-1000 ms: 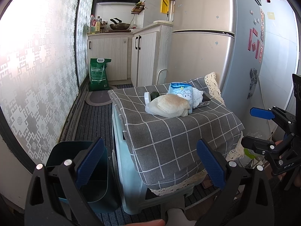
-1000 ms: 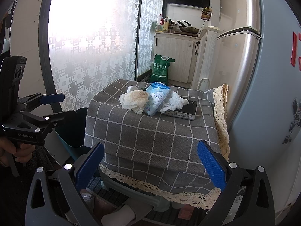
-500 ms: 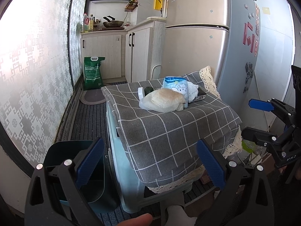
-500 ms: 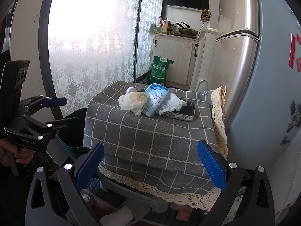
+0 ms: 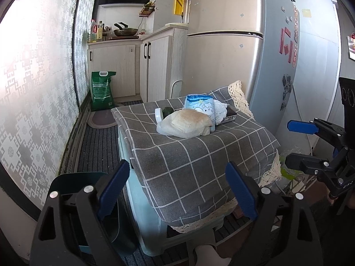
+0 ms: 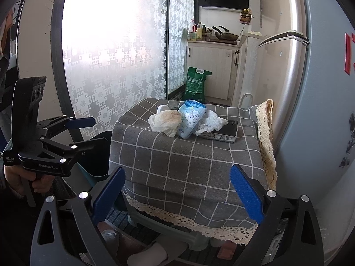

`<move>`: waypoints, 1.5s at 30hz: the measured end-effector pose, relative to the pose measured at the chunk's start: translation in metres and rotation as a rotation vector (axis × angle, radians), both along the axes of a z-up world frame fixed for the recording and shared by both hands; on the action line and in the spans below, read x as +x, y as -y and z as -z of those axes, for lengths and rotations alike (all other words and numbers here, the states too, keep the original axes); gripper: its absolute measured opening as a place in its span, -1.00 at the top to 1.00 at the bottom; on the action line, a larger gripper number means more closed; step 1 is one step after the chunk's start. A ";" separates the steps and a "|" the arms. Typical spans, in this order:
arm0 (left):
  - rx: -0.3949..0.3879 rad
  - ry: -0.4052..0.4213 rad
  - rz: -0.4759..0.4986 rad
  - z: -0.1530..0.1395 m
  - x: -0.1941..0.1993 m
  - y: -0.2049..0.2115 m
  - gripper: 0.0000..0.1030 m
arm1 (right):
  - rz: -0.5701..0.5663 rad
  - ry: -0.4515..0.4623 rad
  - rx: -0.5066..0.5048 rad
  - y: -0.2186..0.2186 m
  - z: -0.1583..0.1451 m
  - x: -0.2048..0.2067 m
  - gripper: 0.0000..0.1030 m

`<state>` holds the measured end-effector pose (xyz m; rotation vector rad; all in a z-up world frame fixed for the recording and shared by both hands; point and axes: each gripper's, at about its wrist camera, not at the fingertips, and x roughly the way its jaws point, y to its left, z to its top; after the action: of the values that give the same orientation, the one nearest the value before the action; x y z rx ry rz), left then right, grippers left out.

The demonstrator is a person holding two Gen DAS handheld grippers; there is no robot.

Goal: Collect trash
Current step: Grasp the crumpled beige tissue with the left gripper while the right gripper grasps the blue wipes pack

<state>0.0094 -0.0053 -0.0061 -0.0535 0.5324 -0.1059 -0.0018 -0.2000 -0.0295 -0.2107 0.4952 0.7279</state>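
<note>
On top of the grey checked cloth [image 6: 188,155] lies the trash: a stained crumpled tissue [image 6: 165,120], a blue tissue pack [image 6: 192,119] and a white crumpled tissue [image 6: 210,122] resting on a dark booklet [image 6: 224,132]; the dark green bin [image 5: 73,186] stands on the floor beside the stool. Left gripper [image 5: 176,190] is empty and its jaws are closing on nothing; right gripper [image 6: 177,195] is spread wide, empty. Risks, I think: the pads may pinch the cloth and drag everything; the booklet may come along; a small green thing [image 5: 167,111], perhaps a lid, could roll away.
</note>
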 end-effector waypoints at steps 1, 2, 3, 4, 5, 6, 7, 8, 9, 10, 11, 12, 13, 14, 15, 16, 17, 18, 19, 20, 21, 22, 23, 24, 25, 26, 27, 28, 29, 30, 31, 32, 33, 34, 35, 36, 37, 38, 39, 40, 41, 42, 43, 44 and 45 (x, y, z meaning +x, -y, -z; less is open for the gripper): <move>-0.016 -0.010 0.016 0.000 0.002 0.000 -0.57 | -0.003 0.001 0.001 0.000 0.000 -0.001 -0.87; -0.025 -0.013 0.026 0.000 0.004 0.001 -0.57 | -0.005 0.002 0.001 -0.001 -0.001 -0.001 -0.87; -0.028 -0.016 0.036 -0.001 0.005 0.002 -0.55 | -0.007 0.001 0.002 -0.001 -0.001 -0.002 -0.87; -0.030 -0.021 0.045 -0.001 0.007 0.004 -0.50 | -0.008 0.000 0.003 -0.001 -0.001 -0.002 -0.86; -0.029 -0.025 0.052 -0.002 0.010 0.005 -0.44 | -0.008 -0.001 0.004 0.000 -0.001 -0.002 -0.86; -0.021 -0.027 0.055 -0.002 0.012 0.007 -0.40 | -0.009 -0.005 0.007 0.000 -0.001 -0.001 -0.85; -0.011 -0.031 0.060 -0.002 0.014 0.008 -0.28 | -0.009 -0.009 0.012 0.001 -0.002 -0.001 -0.84; -0.004 -0.039 0.068 -0.002 0.017 0.010 -0.22 | -0.009 -0.012 0.016 0.001 -0.002 0.000 -0.84; 0.003 -0.046 0.074 -0.002 0.021 0.011 -0.19 | -0.008 -0.016 0.019 0.002 -0.002 0.000 -0.84; 0.012 -0.050 0.075 -0.001 0.024 0.012 -0.19 | -0.008 -0.020 0.023 0.003 -0.002 0.001 -0.84; 0.017 -0.054 0.076 0.000 0.028 0.013 -0.15 | -0.009 -0.026 0.026 0.003 -0.002 0.002 -0.83; 0.022 -0.058 0.080 0.000 0.032 0.014 -0.10 | -0.011 -0.029 0.029 0.003 -0.002 0.002 -0.83; 0.034 -0.061 0.084 0.000 0.037 0.015 -0.02 | -0.012 -0.030 0.031 0.003 -0.003 0.002 -0.83; 0.053 -0.061 0.087 -0.001 0.041 0.017 0.03 | -0.014 -0.033 0.034 0.004 -0.003 0.003 -0.83; 0.074 -0.060 0.093 -0.001 0.045 0.019 0.06 | -0.015 -0.036 0.035 0.004 -0.003 0.004 -0.83; 0.093 -0.058 0.099 -0.002 0.050 0.022 0.10 | -0.015 -0.037 0.037 0.004 -0.003 0.004 -0.83; 0.106 -0.057 0.104 -0.003 0.055 0.023 0.13 | -0.015 -0.038 0.039 0.004 -0.003 0.005 -0.83; 0.115 -0.058 0.112 -0.004 0.060 0.024 0.15 | -0.014 -0.041 0.042 0.005 -0.004 0.005 -0.83; 0.121 -0.063 0.120 -0.005 0.065 0.025 0.16 | -0.011 -0.042 0.043 0.006 -0.003 0.006 -0.83; 0.129 -0.066 0.127 -0.005 0.070 0.026 0.20 | -0.008 -0.043 0.043 0.007 -0.003 0.007 -0.83; 0.138 -0.068 0.131 -0.005 0.075 0.027 0.21 | -0.006 -0.048 0.044 0.008 -0.002 0.009 -0.83; 0.144 -0.071 0.135 -0.004 0.079 0.027 0.21 | -0.003 -0.053 0.044 0.009 -0.001 0.010 -0.83; 0.144 -0.076 0.138 -0.004 0.082 0.028 0.22 | -0.001 -0.058 0.046 0.010 -0.001 0.012 -0.83; 0.149 -0.076 0.136 -0.003 0.085 0.028 0.22 | 0.001 -0.061 0.049 0.011 -0.001 0.013 -0.83; 0.157 -0.074 0.136 -0.002 0.087 0.029 0.21 | 0.003 -0.061 0.048 0.012 -0.001 0.014 -0.83; 0.160 -0.077 0.139 -0.001 0.091 0.030 0.21 | 0.005 -0.057 0.048 0.012 -0.002 0.016 -0.83; 0.157 -0.083 0.143 0.000 0.094 0.030 0.20 | 0.006 -0.057 0.053 0.013 -0.003 0.018 -0.83; 0.151 -0.091 0.148 0.001 0.097 0.030 0.20 | 0.006 -0.063 0.062 0.013 -0.004 0.020 -0.83; 0.148 -0.095 0.151 0.002 0.100 0.032 0.19 | 0.004 -0.069 0.070 0.013 -0.005 0.022 -0.83; 0.151 -0.097 0.150 0.004 0.103 0.032 0.18 | 0.001 -0.075 0.076 0.013 -0.006 0.024 -0.83; 0.151 -0.101 0.152 0.004 0.106 0.032 0.18 | -0.004 -0.078 0.079 0.011 -0.007 0.025 -0.83; 0.151 -0.104 0.154 0.005 0.108 0.032 0.18 | -0.009 -0.077 0.080 0.010 -0.008 0.027 -0.83; 0.154 -0.102 0.153 0.005 0.109 0.032 0.18 | -0.011 -0.072 0.078 0.008 -0.009 0.028 -0.83; 0.158 -0.101 0.152 0.006 0.111 0.032 0.21 | -0.012 -0.070 0.078 0.007 -0.011 0.030 -0.83; 0.161 -0.102 0.151 0.007 0.112 0.032 0.23 | -0.010 -0.071 0.079 0.006 -0.012 0.032 -0.83; 0.161 -0.102 0.149 0.008 0.113 0.032 0.25 | -0.004 -0.072 0.080 0.006 -0.013 0.035 -0.83; 0.157 -0.105 0.149 0.008 0.114 0.031 0.39 | 0.001 -0.074 0.084 0.006 -0.013 0.038 -0.83; 0.153 -0.109 0.152 0.009 0.114 0.030 0.49 | 0.004 -0.076 0.090 0.006 -0.014 0.041 -0.83; 0.145 -0.109 0.153 0.009 0.114 0.029 0.50 | 0.007 -0.080 0.095 0.006 -0.014 0.043 -0.83; 0.137 -0.107 0.154 0.008 0.114 0.029 0.60 | 0.008 -0.082 0.096 0.005 -0.015 0.045 -0.80; 0.124 -0.107 0.155 0.008 0.114 0.027 0.67 | 0.009 -0.083 0.095 0.003 -0.015 0.047 -0.73; 0.106 -0.109 0.158 0.008 0.113 0.024 0.70 | 0.007 -0.083 0.094 0.000 -0.016 0.050 -0.69; 0.086 -0.114 0.161 0.008 0.113 0.022 0.74 | 0.004 -0.083 0.093 -0.003 -0.017 0.052 -0.62; 0.066 -0.119 0.166 0.008 0.112 0.019 0.78 | 0.000 -0.085 0.094 -0.006 -0.017 0.054 -0.56; 0.052 -0.124 0.170 0.008 0.111 0.017 0.79 | -0.006 -0.090 0.100 -0.009 -0.018 0.057 -0.53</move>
<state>0.1207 -0.0227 -0.0139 0.0367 0.6626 -0.2555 0.0553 -0.1913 -0.0117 -0.0864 0.5429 0.7683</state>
